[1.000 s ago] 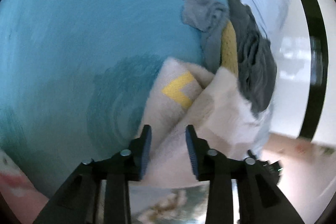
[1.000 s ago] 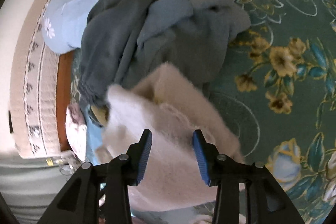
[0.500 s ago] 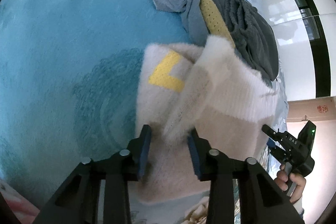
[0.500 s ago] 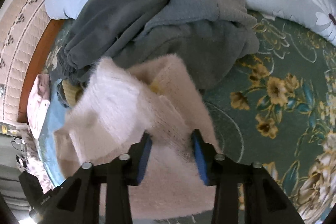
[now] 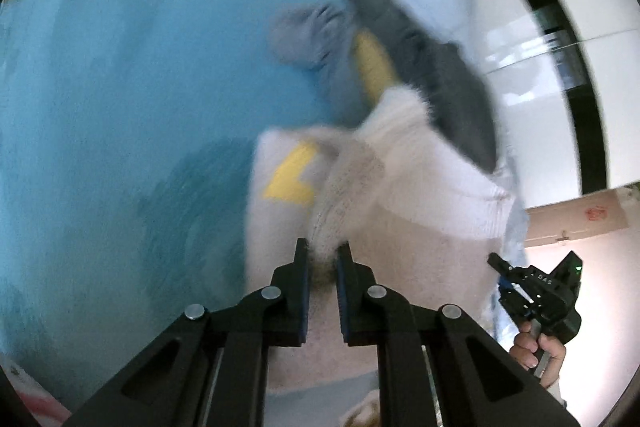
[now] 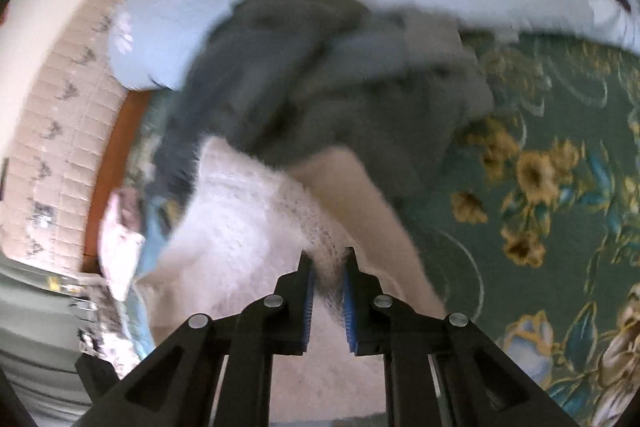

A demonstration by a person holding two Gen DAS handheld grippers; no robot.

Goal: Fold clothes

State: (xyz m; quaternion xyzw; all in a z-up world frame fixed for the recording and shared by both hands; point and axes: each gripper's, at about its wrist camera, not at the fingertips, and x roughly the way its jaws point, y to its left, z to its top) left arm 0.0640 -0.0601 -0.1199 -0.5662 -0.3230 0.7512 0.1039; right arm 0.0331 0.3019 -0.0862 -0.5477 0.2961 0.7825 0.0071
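Barely started imo: left gripper (image 5: 322, 255) and right gripper (image 6: 327, 259) are both closing, pinching the fuzzy white sweater (image 5: 404, 187), unfolded, with the grey clothes pile (image 6: 320, 83) untouched.

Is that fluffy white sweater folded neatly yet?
No. The white sweater lies bunched against the grey clothes, a ridge of it between each closing claw's fingers.
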